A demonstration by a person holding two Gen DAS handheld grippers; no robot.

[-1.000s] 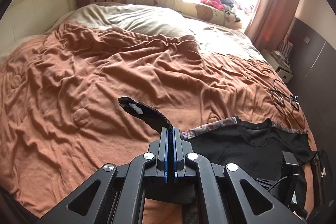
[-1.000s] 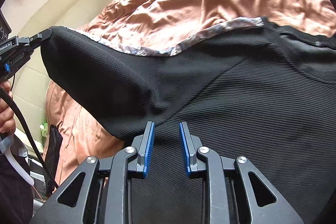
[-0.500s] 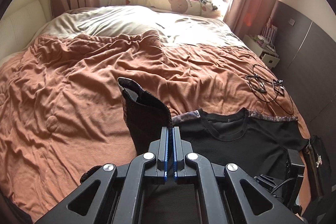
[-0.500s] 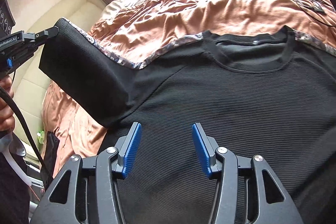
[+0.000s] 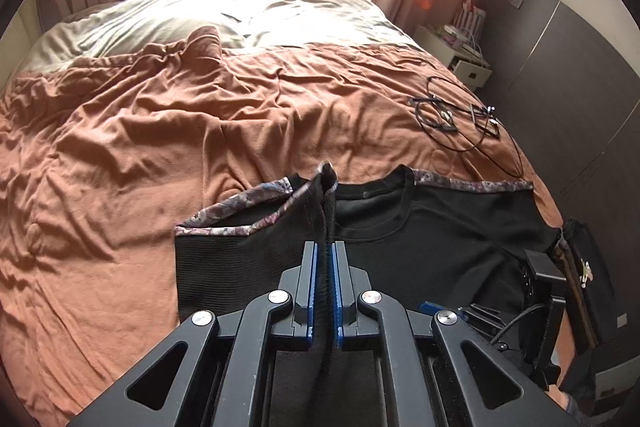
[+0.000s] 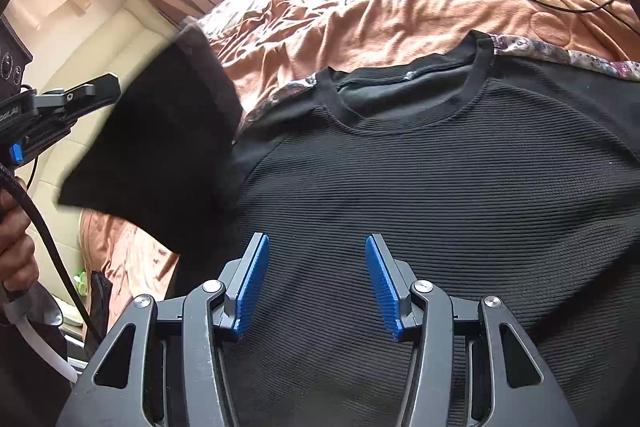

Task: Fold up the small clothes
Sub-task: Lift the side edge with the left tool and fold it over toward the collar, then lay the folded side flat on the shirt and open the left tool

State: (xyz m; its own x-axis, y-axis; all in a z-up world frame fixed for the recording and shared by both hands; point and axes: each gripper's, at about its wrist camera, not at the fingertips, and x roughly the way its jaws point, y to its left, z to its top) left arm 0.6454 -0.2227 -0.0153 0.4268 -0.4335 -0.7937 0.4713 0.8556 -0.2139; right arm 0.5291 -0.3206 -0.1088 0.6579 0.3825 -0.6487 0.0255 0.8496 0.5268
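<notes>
Black ribbed shirt [image 6: 420,187] lies on a bed [image 5: 160,147]; the left gripper [image 5: 324,267] clamps its sleeve [image 5: 320,203], which may slip free, while the right gripper [image 6: 316,283] hovers apart.

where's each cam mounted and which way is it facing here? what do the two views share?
Left wrist: on the left gripper, looking down its fingers across the bed toward the window; its jaws, just starting to part, pinch the sleeve.
Right wrist: on the right gripper, jaws open over the black top; a hand holding the left gripper shows at left.
Shared: top, sleeve, bedspread, cables.
</notes>
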